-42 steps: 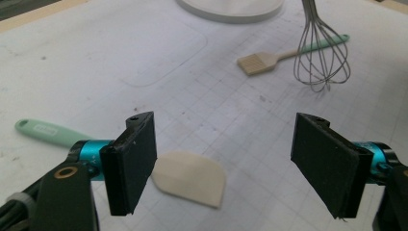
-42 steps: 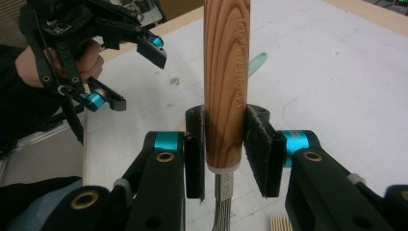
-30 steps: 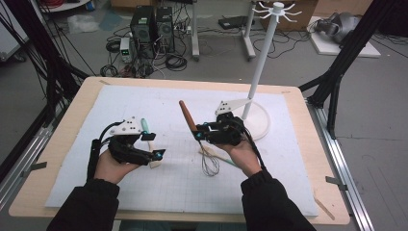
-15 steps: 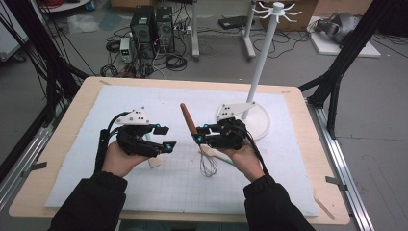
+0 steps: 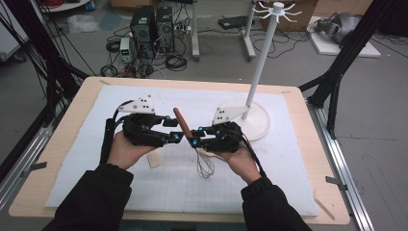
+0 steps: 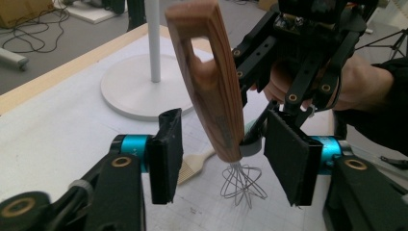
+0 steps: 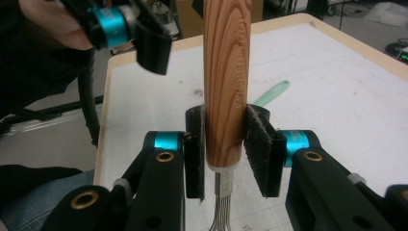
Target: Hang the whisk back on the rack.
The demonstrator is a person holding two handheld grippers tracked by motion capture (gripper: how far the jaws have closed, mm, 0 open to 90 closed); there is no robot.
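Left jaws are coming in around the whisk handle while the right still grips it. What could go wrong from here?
1. The left gripper has just been closing with its pads not yet on the whisk; if the right gripper lets go early, the whisk may drop.
2. Both grippers crowd the handle's base; jaws could collide.

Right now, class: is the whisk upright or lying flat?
Upright: the whisk stands handle up, wires down, clamped in the right gripper above the table.

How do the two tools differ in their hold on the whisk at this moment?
The right tool is clamped on the whisk low on its wooden handle; the left tool only straddles that handle, pads clear of it, its jaws having just been closing. The right tool's gap is handle-wide; the left's is wider. Both have black pads and blue joints.
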